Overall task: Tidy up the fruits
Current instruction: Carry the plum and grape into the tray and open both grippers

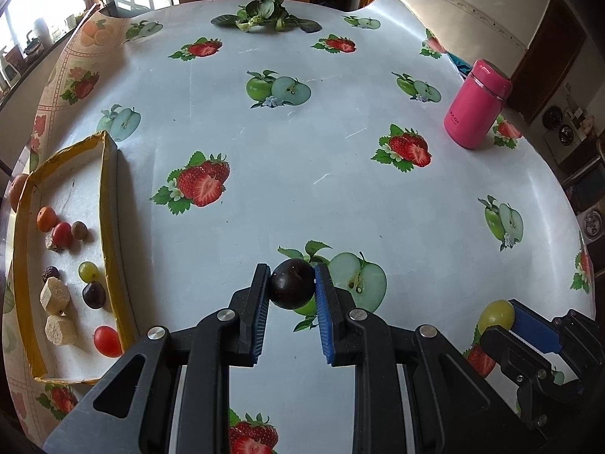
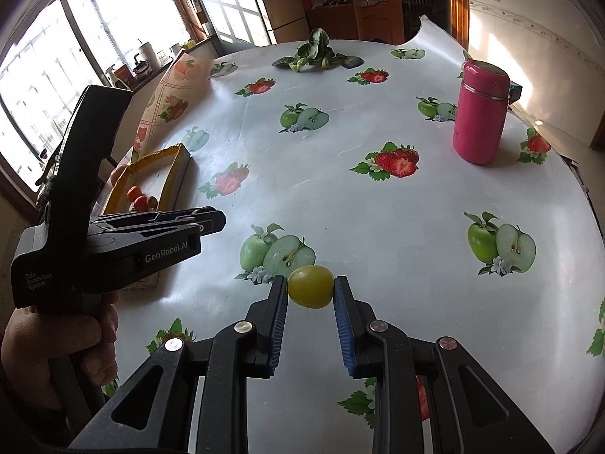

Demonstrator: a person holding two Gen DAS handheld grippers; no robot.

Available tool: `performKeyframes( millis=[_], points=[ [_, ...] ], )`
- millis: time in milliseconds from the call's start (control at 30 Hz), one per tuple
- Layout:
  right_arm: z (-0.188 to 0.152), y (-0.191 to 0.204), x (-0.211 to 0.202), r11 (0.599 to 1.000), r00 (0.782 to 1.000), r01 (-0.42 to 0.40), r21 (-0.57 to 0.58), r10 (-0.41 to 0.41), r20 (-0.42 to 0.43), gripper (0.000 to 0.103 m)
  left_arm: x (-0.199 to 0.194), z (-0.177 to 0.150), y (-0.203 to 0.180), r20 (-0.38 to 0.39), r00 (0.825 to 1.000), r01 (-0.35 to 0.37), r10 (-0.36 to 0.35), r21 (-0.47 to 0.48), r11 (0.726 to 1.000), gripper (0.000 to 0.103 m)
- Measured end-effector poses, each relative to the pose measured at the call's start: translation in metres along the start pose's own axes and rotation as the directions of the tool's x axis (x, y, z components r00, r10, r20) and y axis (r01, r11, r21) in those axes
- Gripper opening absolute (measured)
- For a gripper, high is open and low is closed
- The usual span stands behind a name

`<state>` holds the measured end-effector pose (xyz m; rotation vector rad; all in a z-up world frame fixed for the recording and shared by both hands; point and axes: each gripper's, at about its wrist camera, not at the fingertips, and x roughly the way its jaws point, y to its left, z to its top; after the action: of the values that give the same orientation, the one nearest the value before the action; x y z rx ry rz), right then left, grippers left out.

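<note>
My left gripper (image 1: 292, 278) is shut on a dark purple plum (image 1: 292, 283), held over the fruit-print tablecloth. My right gripper (image 2: 311, 286) is shut on a yellow-green grape (image 2: 311, 286); it also shows at the lower right of the left wrist view (image 1: 501, 321) with the grape (image 1: 495, 314). A yellow-rimmed shallow box (image 1: 109, 204) lies at the left and holds small fruits: a red tomato (image 1: 107, 340), a green grape (image 1: 88, 271), a dark grape (image 1: 93, 294), and beige blocks (image 1: 55, 297). The box also shows in the right wrist view (image 2: 172, 174), partly hidden behind the left gripper's body (image 2: 124, 242).
A pink thermos (image 1: 475, 104) stands at the right of the table, also in the right wrist view (image 2: 479, 111). Leafy greens (image 1: 264, 11) lie at the far edge. An orange fruit (image 1: 17, 189) sits outside the box's left wall. Windows and a kitchen counter lie beyond.
</note>
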<state>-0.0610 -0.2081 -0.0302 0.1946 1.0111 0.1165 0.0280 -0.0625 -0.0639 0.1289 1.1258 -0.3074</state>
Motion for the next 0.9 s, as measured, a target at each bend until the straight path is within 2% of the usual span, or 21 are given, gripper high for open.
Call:
performKeyframes(
  millis=[567,733,900],
  points=[
    [0.001,0.01,-0.007,1.0,1.0,-0.004,-0.022,0.004,0.01,0.025,-0.013,-0.001,0.005,0.025,1.0,0.003,-0.003,-0.007,1.0,0.02],
    [0.003,0.013,-0.005,1.0,1.0,-0.021,-0.022,0.021,0.007,0.025,-0.022,0.0,0.015,0.031,0.999,-0.016,0.016,-0.019,1.0,0.02],
    [0.018,0.017,-0.008,0.999,0.998,-0.052,-0.011,0.052,0.046,0.025,-0.04,0.007,0.029,0.065,0.998,-0.023,0.026,-0.051,0.998,0.02]
  ],
)
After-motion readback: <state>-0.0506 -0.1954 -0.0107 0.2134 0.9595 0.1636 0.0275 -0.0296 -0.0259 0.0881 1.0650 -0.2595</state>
